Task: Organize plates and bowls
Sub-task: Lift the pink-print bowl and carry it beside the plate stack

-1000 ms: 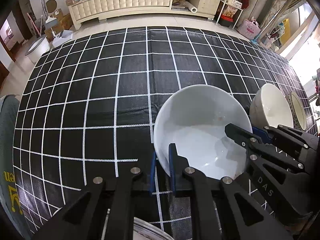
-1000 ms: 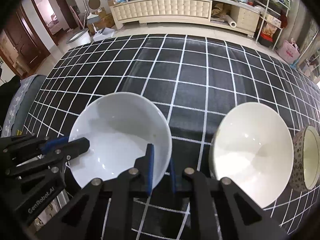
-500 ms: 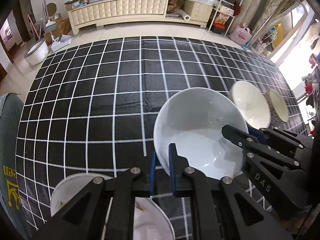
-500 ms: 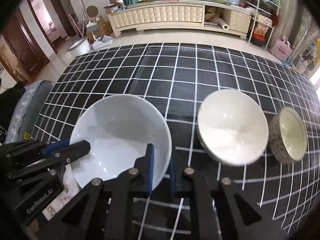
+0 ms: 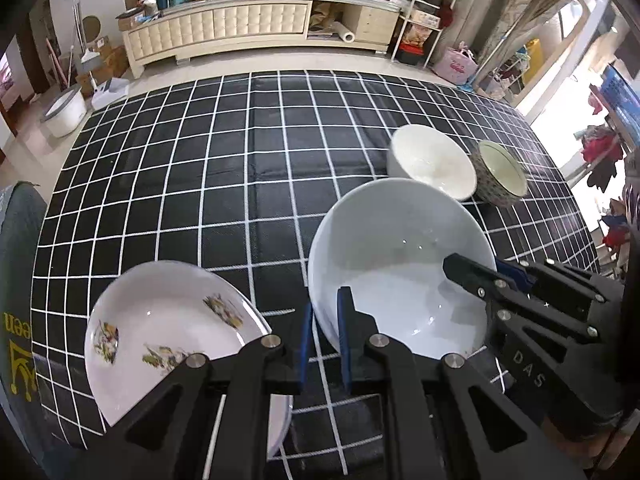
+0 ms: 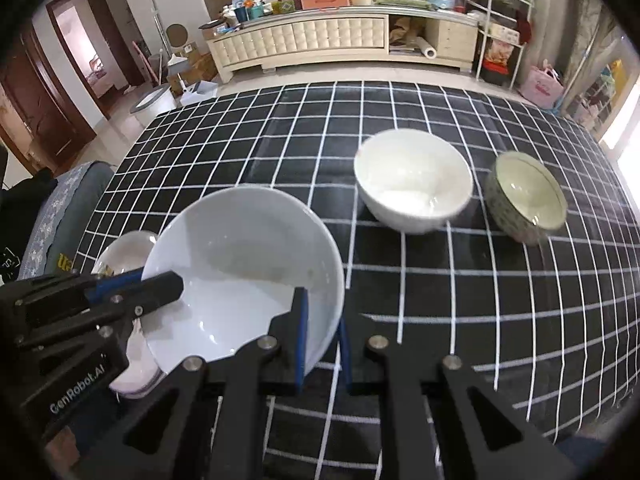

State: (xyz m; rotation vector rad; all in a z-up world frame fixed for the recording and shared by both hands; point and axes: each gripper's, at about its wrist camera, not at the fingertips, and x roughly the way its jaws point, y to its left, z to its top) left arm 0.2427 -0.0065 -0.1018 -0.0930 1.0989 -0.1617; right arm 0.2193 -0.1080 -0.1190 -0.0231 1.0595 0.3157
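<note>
Two grippers, left gripper and right gripper, pinch opposite rims of the big white bowl, aloft beside the flowered plate; white bowl and patterned bowl sit unstacked on the bench.

A cream tufted sideboard lines the brown far wall — pale tiled floor, bright window light at right.

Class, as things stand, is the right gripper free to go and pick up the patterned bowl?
Probably not yet. The right gripper is shut on the big bowl's rim, shared with the left gripper. The patterned bowl itself sits unobstructed.
</note>
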